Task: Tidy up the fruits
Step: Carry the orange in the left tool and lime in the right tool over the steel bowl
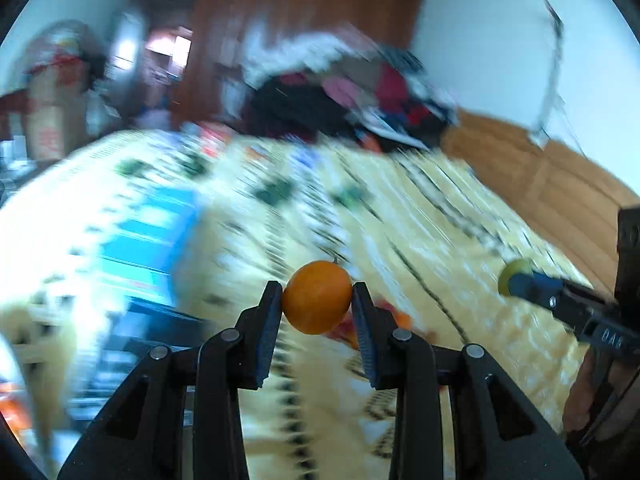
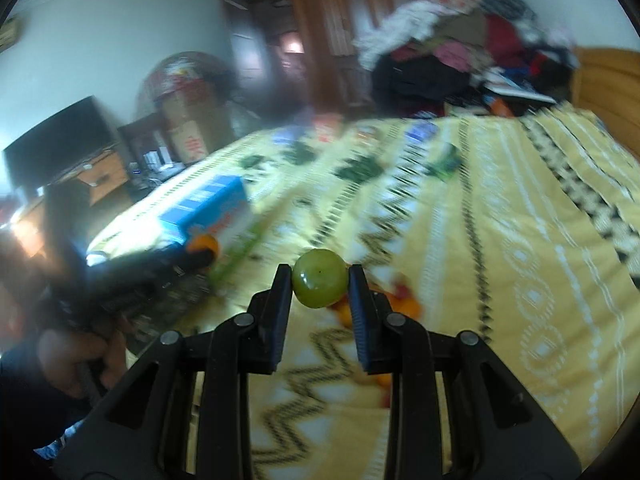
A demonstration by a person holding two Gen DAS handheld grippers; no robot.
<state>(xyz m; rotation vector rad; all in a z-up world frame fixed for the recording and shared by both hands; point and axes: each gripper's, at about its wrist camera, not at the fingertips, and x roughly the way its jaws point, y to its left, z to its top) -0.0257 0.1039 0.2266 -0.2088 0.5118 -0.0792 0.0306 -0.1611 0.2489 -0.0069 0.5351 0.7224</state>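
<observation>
My left gripper (image 1: 317, 295) is shut on a small orange fruit (image 1: 317, 298) and holds it above the yellow patterned bedspread (image 1: 440, 232). My right gripper (image 2: 320, 285) is shut on a round green fruit (image 2: 319, 284), also above the bedspread (image 2: 500, 240). The right gripper with its green fruit (image 1: 514, 276) shows at the right in the left wrist view. The left gripper with its orange fruit (image 2: 205, 245) shows at the left in the right wrist view. A few orange and red fruits (image 2: 400, 304) lie on the bedspread behind the fingers.
A blue and white box (image 2: 208, 208) lies on the bed at the left; it also shows in the left wrist view (image 1: 144, 236). A pile of clothes (image 2: 460, 52) sits at the far end. A wooden headboard (image 1: 540, 172) bounds the right side. Both views are motion-blurred.
</observation>
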